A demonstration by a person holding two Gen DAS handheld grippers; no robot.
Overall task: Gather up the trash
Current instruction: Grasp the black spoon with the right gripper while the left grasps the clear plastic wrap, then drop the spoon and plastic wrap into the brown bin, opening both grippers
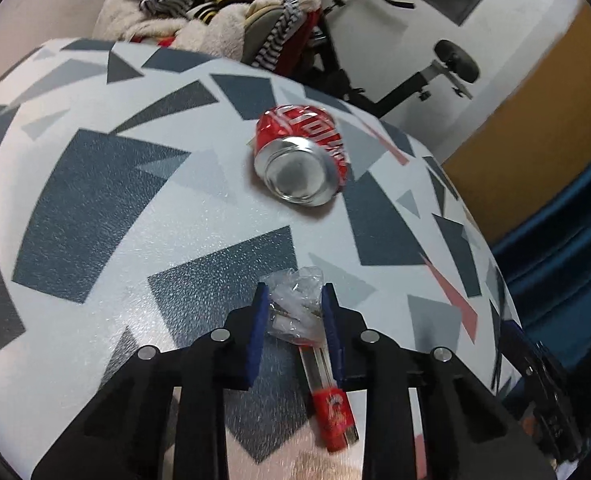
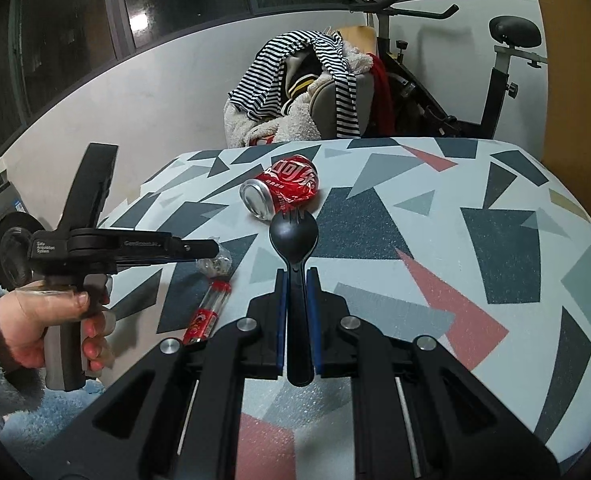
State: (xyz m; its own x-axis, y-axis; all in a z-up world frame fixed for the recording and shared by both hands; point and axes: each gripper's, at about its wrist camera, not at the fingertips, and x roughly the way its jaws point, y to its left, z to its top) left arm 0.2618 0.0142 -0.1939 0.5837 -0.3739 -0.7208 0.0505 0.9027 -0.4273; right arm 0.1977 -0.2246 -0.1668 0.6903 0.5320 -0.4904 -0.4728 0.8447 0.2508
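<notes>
Your left claw [image 1: 295,304] pinches the flimsy plastic wrapper [image 1: 295,308], your right claw [image 2: 295,292] grips the stiff black spork [image 2: 294,240]; take the light, dented cola can [image 1: 301,154] across its sides.

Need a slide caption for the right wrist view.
Right gripper clamps a black spork; crushed can ahead on the table.
</notes>
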